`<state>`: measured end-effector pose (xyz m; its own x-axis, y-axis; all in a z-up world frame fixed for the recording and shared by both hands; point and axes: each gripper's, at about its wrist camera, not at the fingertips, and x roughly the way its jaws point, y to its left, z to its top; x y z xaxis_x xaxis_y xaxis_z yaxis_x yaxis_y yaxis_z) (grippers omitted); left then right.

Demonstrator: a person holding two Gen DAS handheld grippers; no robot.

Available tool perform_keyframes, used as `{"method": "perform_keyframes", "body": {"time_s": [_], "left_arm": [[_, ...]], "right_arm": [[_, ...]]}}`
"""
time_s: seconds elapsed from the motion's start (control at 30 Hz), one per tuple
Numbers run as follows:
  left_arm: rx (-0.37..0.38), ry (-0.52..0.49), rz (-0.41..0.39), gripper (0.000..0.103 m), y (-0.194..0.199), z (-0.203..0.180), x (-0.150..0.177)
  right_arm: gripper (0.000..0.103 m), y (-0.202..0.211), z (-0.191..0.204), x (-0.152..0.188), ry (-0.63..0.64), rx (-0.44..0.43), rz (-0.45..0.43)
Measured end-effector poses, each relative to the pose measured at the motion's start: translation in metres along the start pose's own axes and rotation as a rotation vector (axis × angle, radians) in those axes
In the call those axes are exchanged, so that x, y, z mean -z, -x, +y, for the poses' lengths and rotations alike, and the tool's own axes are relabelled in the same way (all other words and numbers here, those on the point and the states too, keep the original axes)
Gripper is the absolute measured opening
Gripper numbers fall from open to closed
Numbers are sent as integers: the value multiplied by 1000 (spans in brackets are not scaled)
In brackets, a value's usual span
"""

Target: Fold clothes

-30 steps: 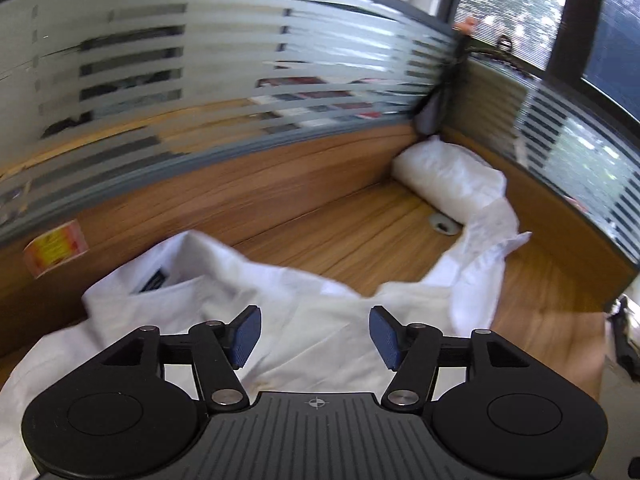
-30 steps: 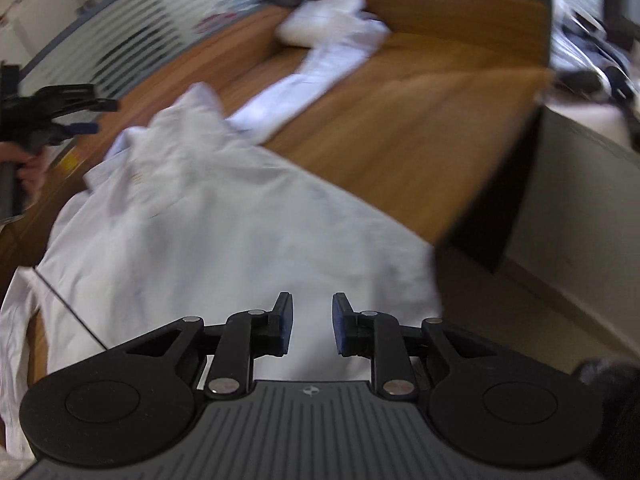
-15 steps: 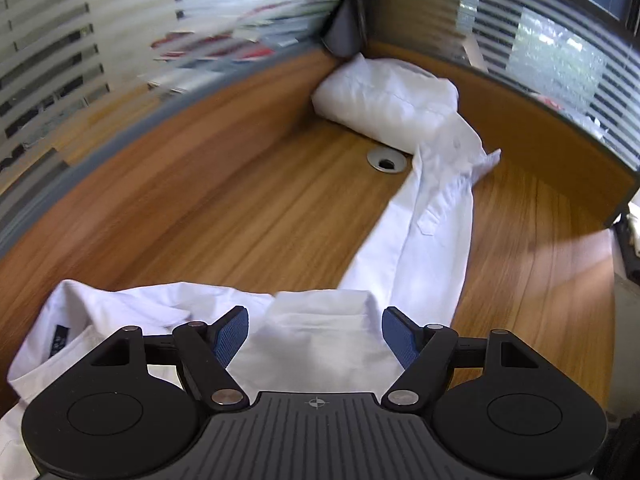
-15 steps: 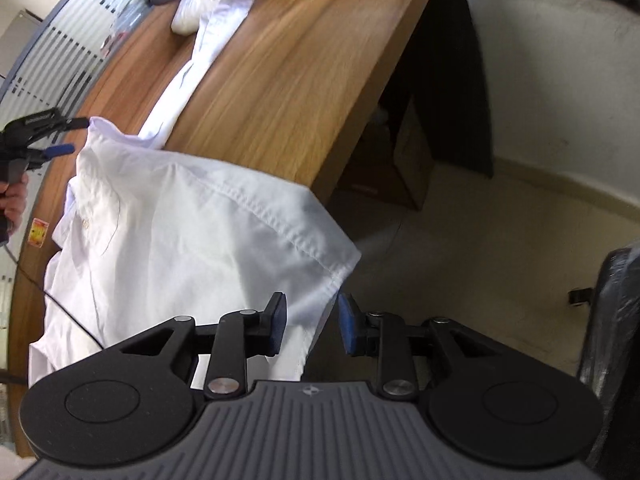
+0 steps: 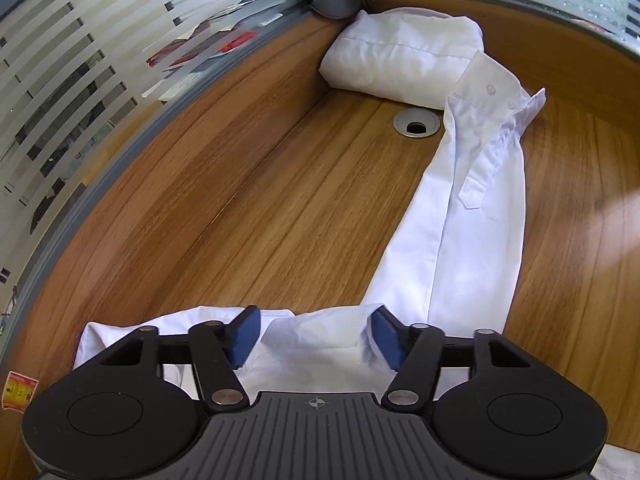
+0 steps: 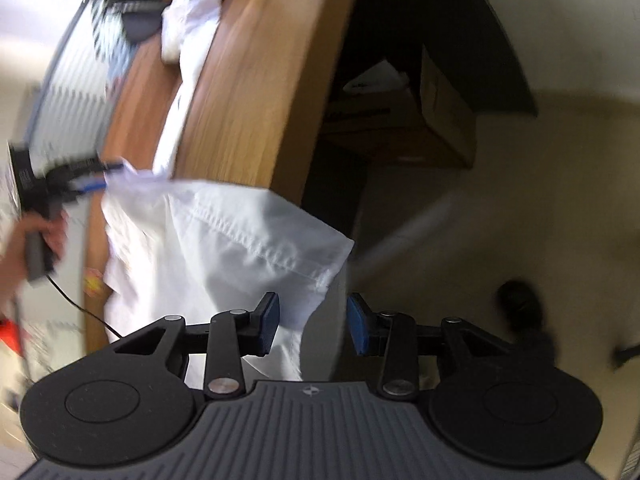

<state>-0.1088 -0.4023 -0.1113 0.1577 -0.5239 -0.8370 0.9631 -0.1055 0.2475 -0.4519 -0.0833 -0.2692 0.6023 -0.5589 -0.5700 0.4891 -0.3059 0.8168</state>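
STEP: grasp white shirt flat on wooden desk | L gripper: spread, closing over shoulder, no pinch yet | R gripper: spread, opening, hem corner between | TIP: seat both pads on cloth before lifting.

A curved desk of warm brown wood grain carries a spread white cotton shirt at its near edge, one long sleeve stretching to the far corner. There lies a folded white shirt, a round grey cable grommet beside it.
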Motion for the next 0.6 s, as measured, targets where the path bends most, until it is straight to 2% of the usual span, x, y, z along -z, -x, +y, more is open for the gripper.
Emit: {"method": "perform_keyframes", "body": {"time_s": [0.1, 0.23, 0.3, 0.33, 0.4, 0.47, 0.53, 0.6], "left_arm": [[15, 24, 20, 61, -1, 1, 0], [12, 30, 26, 60, -1, 0, 3], [3, 27, 27, 60, -2, -1, 3], [-3, 27, 27, 57, -3, -2, 3], [-15, 27, 26, 50, -5, -3, 3], [-23, 32, 11, 24, -6, -3, 4], [-29, 48, -4, 12, -5, -3, 6], [-23, 74, -33, 9, -3, -2, 6]], "right_arm": [[43, -3, -24, 3, -138, -148, -11], [42, -15, -46, 12, -257, -275, -1], [22, -16, -46, 14, -284, -314, -13], [19, -16, -46, 15, -297, -333, -19], [6, -13, -38, 16, -274, -333, -40], [2, -7, -31, 15, -254, -325, -67], [1, -2, -26, 15, -241, -324, -102], [1, 12, -17, 10, -202, -322, -147]]}}
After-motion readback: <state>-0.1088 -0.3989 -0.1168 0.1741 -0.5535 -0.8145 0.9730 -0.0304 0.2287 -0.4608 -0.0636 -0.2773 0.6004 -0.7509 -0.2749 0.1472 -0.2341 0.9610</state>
